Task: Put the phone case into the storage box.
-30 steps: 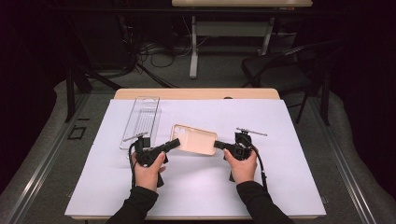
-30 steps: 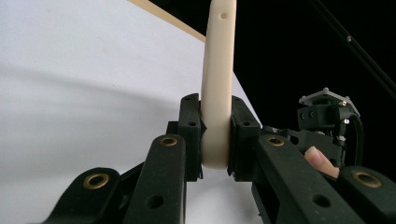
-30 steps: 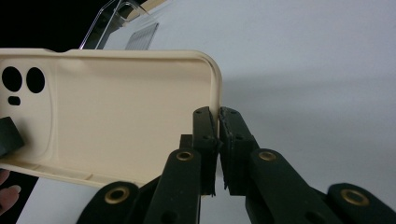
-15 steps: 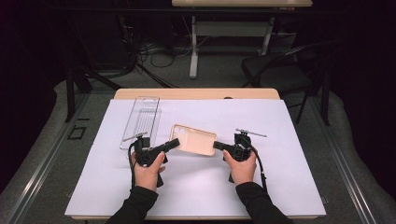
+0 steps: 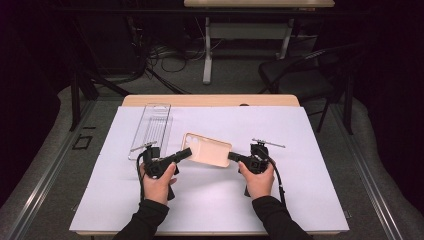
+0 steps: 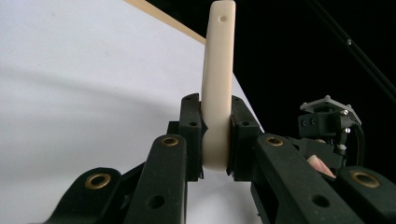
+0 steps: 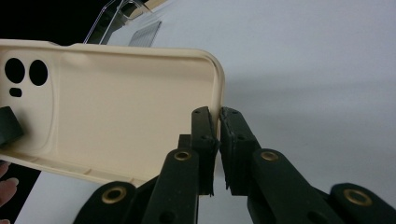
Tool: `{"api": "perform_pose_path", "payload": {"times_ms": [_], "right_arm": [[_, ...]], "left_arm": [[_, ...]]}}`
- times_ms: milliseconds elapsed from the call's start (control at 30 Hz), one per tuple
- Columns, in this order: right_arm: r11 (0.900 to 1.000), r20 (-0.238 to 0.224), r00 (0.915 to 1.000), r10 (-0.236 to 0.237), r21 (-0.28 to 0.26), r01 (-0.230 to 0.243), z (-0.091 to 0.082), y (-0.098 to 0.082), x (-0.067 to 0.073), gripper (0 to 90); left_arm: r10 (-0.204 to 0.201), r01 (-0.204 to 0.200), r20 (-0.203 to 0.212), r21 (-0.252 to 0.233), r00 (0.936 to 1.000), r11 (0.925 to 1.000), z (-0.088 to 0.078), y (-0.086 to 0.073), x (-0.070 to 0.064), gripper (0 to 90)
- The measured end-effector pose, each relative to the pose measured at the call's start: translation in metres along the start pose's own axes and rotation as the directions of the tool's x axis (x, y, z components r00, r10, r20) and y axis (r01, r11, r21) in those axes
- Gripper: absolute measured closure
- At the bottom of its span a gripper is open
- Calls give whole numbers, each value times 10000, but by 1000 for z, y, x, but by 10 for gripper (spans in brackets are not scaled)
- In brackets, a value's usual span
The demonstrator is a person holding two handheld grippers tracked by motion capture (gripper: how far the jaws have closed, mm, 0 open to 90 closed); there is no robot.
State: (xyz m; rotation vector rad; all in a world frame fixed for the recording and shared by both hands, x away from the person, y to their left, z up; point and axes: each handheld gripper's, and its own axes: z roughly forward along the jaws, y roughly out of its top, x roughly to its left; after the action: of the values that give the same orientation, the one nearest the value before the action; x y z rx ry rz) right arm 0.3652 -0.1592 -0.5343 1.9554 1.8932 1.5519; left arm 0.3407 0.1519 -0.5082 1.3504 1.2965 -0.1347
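We count two claws, one in each hand, and both are clamped on the same single case. The left claw (image 5: 184, 153) has its jaws pressed tight on one end of the case (image 5: 207, 149); in the left gripper view (image 6: 215, 140) the case (image 6: 217, 84) stands edge-on between the pads. The right claw (image 5: 234, 157) pinches the rim at the opposite end, and in the right gripper view (image 7: 219, 135) its jaws are closed on that thin wall, with the hollow inside of the case (image 7: 126, 116) and its two round camera holes turned toward us. The case hangs between the two claws, just above the white sheet (image 5: 300, 150) that covers the desk (image 5: 210, 100). One clear tray (image 5: 151, 127) lies on the sheet, beyond the left hand (image 5: 159, 182) and apart from the case. The right hand (image 5: 258, 181) sits level with the left. Behind the desk we see one chair (image 5: 295, 75).
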Motion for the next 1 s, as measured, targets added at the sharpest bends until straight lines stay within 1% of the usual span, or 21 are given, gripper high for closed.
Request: {"api": "perform_pose_path", "payload": {"times_ms": [233,333,433,567,633,800,1000], "right_arm": [[10000,52,10000,-12,68,12,0,-1,0,846],[10000,48,10000,3,89,-4,0,-1,0,844],[10000,2,10000,7,49,-7,0,-2,1,844],[10000,-27,10000,41,82,-41,-1,-2,2,845],[9999,-66,9999,-97,44,97,-1,-2,2,845],[10000,-118,9999,-8,-18,8,-2,-2,3,845],[10000,-120,9999,-59,43,60,-5,-2,3,840]], "left_arm": [[11,-11,27,-14,10000,10000,0,0,1,796],[-58,58,7,-40,10000,10000,0,0,1,796],[-37,37,-11,-57,10000,10000,0,0,1,797],[16,-20,-227,-142,9997,9999,1,0,1,797],[-111,110,-136,-126,9998,9999,0,0,3,797],[-43,40,-173,-176,9998,9998,0,1,3,797],[-56,53,-134,-172,9999,9998,-1,1,3,797]]}}
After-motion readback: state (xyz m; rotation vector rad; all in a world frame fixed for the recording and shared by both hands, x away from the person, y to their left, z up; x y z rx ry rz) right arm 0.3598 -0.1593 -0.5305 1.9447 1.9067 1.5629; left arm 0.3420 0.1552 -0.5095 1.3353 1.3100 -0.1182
